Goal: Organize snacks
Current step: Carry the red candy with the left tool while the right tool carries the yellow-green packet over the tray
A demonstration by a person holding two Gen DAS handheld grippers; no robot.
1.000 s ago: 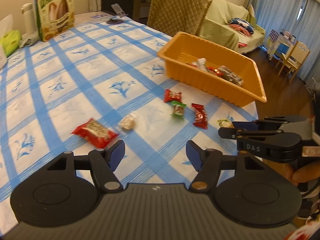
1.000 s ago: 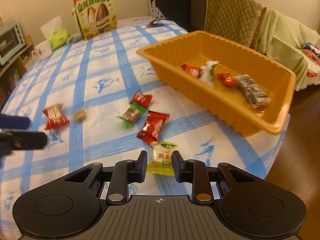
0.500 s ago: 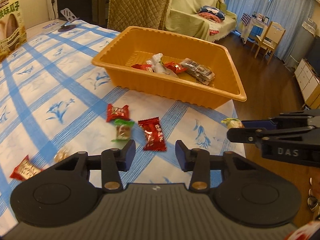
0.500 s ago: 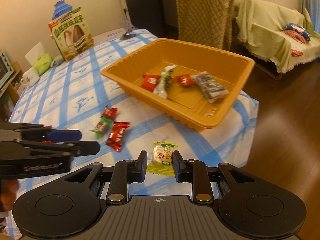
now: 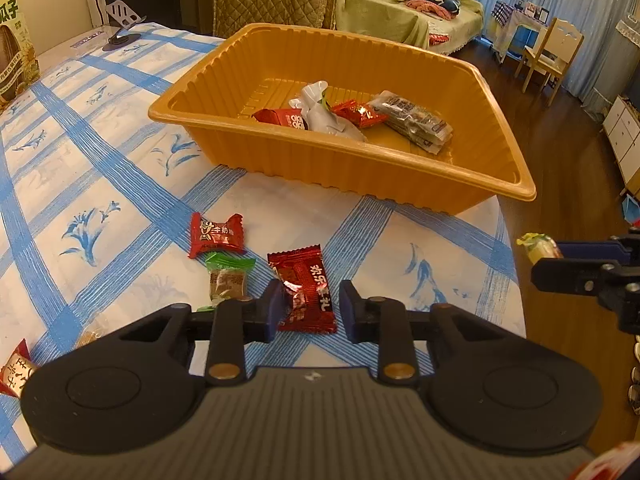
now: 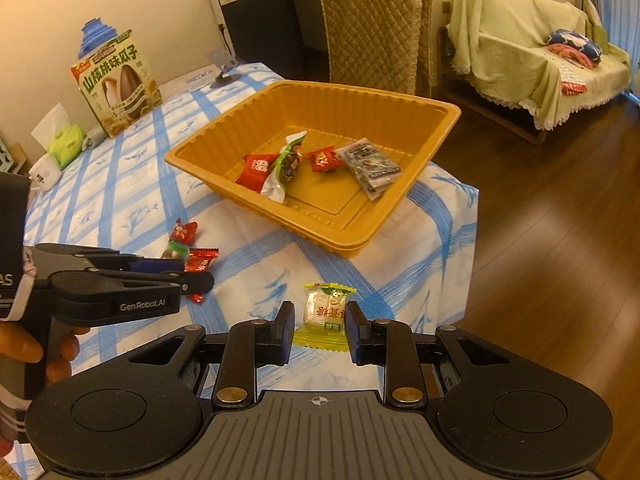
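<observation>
An orange tray (image 5: 360, 168) (image 6: 240, 132) holds several wrapped snacks. My right gripper (image 6: 319, 326) is shut on a yellow-wrapped candy (image 6: 325, 314), held in the air near the table's corner; it also shows in the left wrist view (image 5: 538, 246). My left gripper (image 5: 308, 308) is open, its jaws on either side of a dark red snack packet (image 5: 306, 288) lying on the tablecloth. A green-wrapped candy (image 5: 228, 276) and a red candy (image 5: 216, 234) lie just left of it.
A blue-checked tablecloth (image 5: 100, 160) covers the table. Another red snack (image 5: 14, 372) lies at the far left. A sunflower-seed box (image 6: 116, 84), a tissue pack (image 6: 64, 144) and a padded chair (image 6: 376, 28) stand at the back. The table edge and wooden floor (image 6: 560, 240) are at the right.
My left gripper has swung right and dropped towards the dark red packet, which now lies between its jaws. My right gripper has lifted away with the yellow candy.
</observation>
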